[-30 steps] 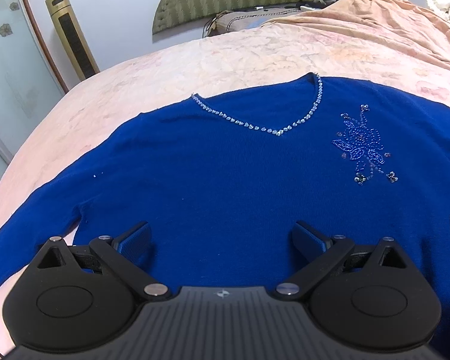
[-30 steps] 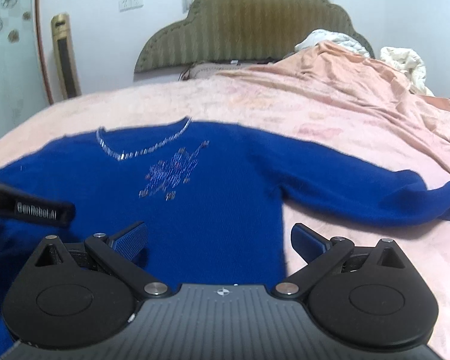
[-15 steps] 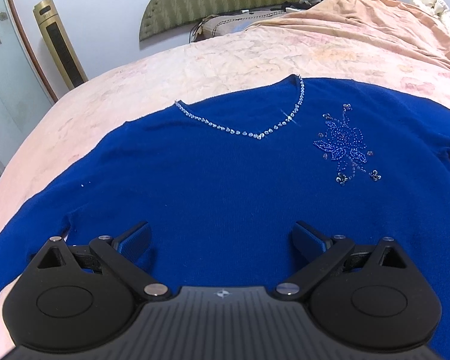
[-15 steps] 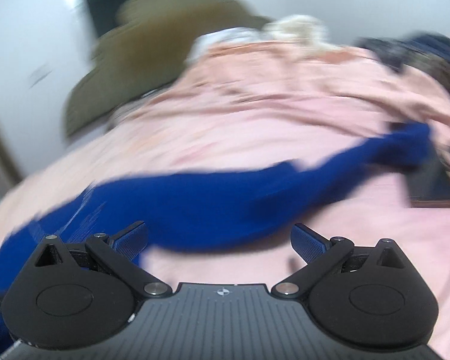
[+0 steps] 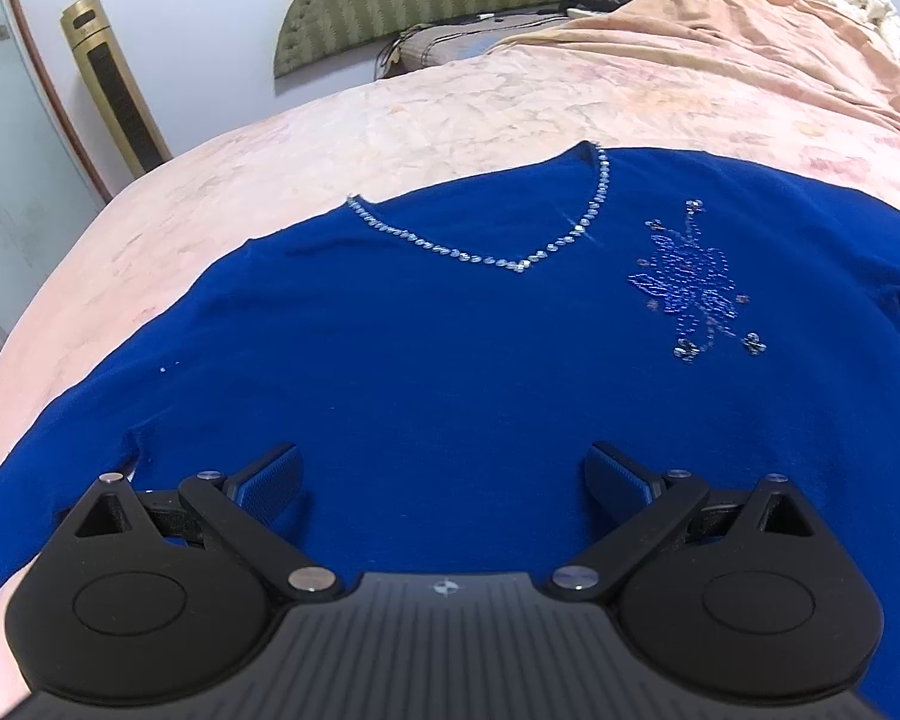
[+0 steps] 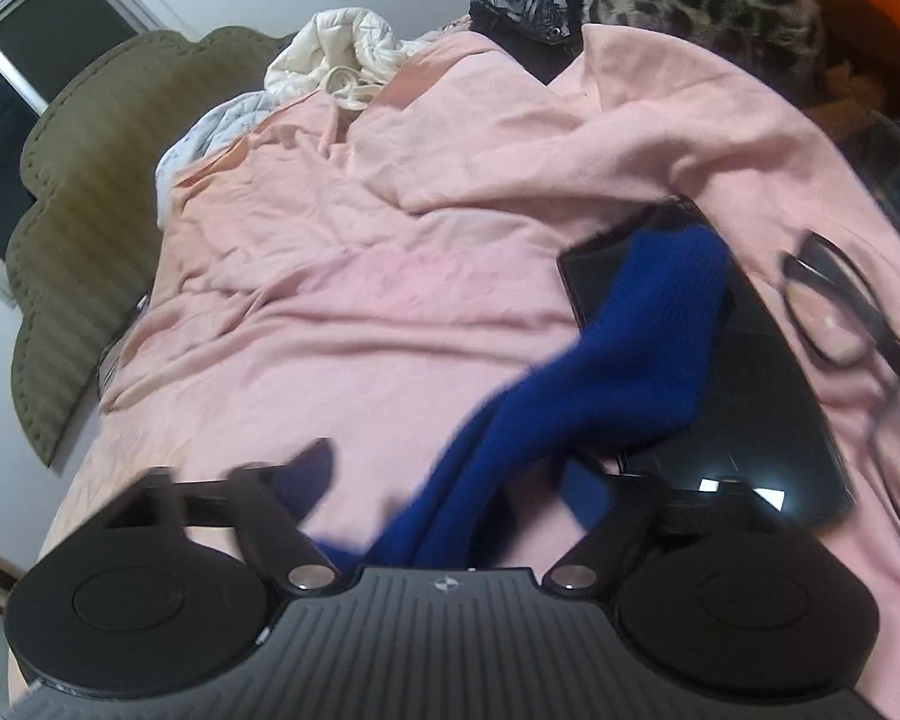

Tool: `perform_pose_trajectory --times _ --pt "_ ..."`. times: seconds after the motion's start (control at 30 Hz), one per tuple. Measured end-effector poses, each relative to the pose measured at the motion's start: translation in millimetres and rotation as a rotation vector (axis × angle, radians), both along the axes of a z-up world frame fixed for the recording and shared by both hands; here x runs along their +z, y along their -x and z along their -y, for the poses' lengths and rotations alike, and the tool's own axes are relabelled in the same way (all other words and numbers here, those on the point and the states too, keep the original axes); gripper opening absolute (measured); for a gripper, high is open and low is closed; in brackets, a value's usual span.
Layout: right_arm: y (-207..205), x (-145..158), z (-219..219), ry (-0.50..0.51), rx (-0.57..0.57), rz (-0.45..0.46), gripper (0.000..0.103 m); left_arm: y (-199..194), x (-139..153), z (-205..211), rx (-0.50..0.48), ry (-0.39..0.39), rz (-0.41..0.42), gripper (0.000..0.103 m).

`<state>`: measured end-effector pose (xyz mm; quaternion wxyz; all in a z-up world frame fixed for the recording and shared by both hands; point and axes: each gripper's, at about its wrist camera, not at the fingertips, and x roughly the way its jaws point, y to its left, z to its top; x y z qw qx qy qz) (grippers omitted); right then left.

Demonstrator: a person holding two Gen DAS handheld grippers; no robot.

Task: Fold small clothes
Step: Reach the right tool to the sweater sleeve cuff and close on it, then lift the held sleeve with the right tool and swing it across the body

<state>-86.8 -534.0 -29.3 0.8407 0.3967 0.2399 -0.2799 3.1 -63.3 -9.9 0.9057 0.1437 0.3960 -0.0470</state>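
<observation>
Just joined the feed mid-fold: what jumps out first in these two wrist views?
The bright blue sweater dominates, spread flat on the pink bedspread, with its glittering beaded neckline up front. In the right view, its sleeve trails across a black tablet beside black-framed glasses. The right gripper, jaws just closing, straddles that sleeve.

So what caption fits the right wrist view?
Right gripper closing around the blue sweater sleeve on a pink bedspread.
</observation>
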Motion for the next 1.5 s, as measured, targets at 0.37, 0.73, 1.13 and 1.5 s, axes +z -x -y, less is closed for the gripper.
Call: perform_pose_trajectory --times 0.37,0.73,1.13,1.5 --pt "61.4 52.3 1.5 0.346 -0.05 0.185 0.058 -7.0 -7.2 -5.0 0.016 0.006 -0.016 0.101" --pt "106.5 42.8 30.7 0.302 -0.323 0.143 0.089 -7.9 -6.1 -9.0 0.017 0.009 -0.018 0.101" --pt "64.9 27.5 66.9 0.322 -0.152 -0.18 0.077 -10.3 -6.4 -14.6 0.037 0.002 -0.02 0.101" --pt "91.7 69.2 38.7 0.451 0.108 -0.057 0.006 -7.1 -4.5 -12.2 0.01 -0.007 -0.013 0.101"
